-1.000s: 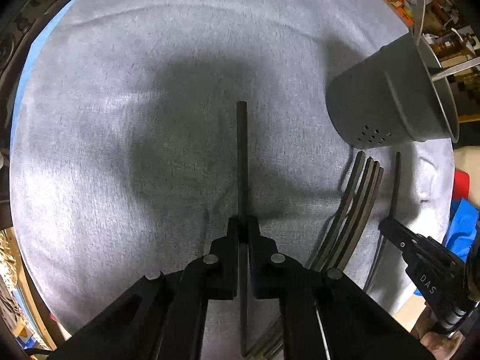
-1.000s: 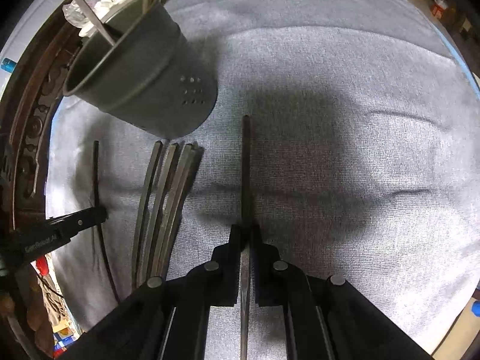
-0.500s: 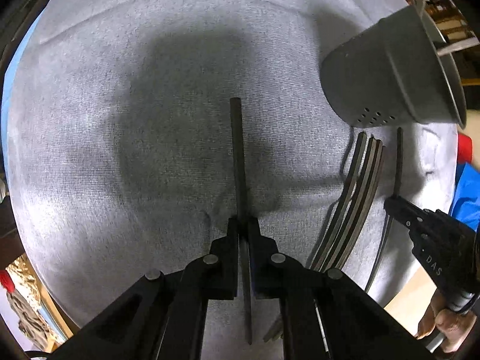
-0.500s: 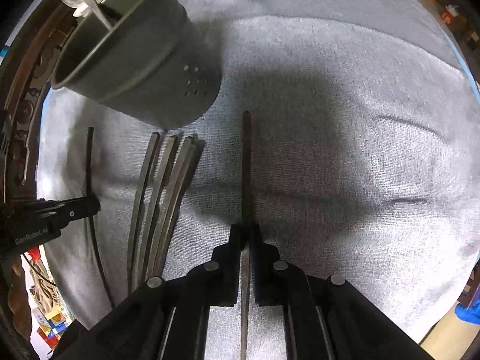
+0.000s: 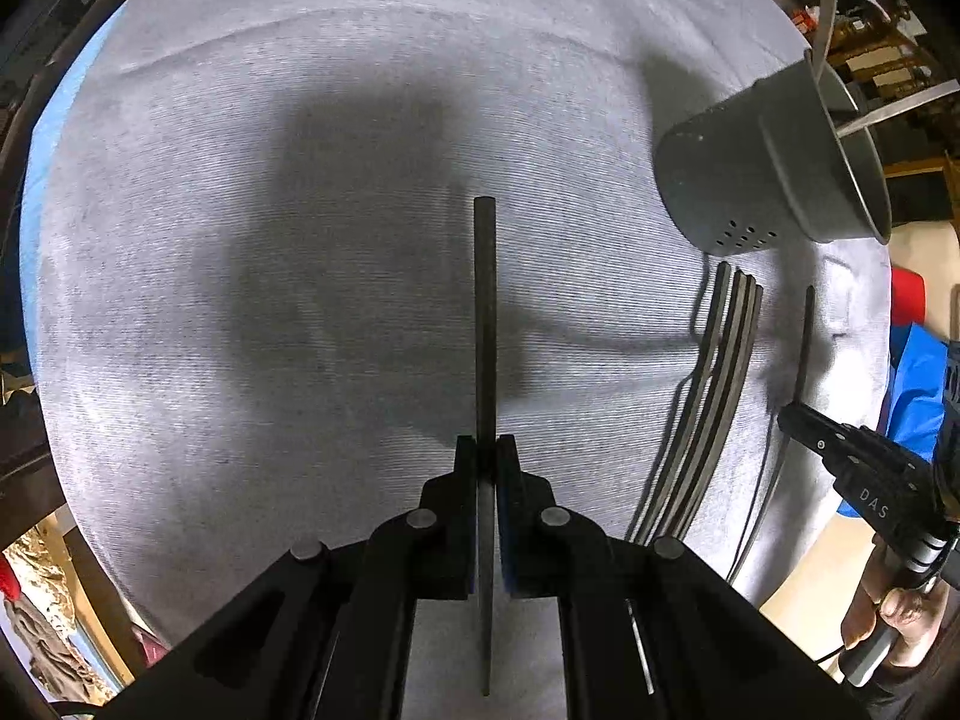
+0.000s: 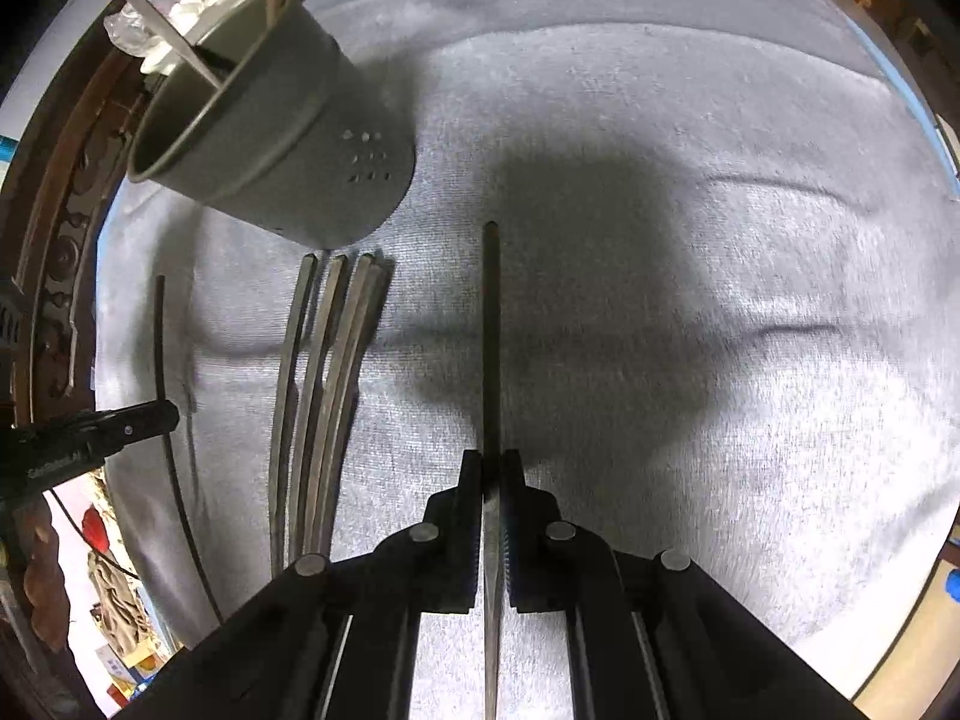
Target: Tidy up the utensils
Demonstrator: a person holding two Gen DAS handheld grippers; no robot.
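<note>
**Both Grippers Clamped on Utensils Beside the Holder**

While the grey holder (image 6: 282, 138) stands on the cloth (image 6: 720, 330), we see each gripper closed tight on one thin dark utensil. Our left gripper (image 5: 487, 450) has its jaws pressed together around a handle (image 5: 485, 312), which runs straight ahead from the fingertips, away from the camera. Our right gripper (image 6: 493, 462) likewise has its jaws pinched on a second handle (image 6: 491, 330), pointing forward, its tip well to the right of the holder's base.

Just below the holder's perforated base, a bundle of four handles (image 6: 324, 396) lies side by side on the cloth, their ends almost touching the holder. To the left of the bundle in the right wrist view, apart from it, a single thin utensil (image 6: 161, 330) lies alone. Inside the holder, two pale utensils (image 6: 162, 36) lean out over the rim. What kind of utensil each gripper holds, we cannot tell; only narrow handles show.
</note>
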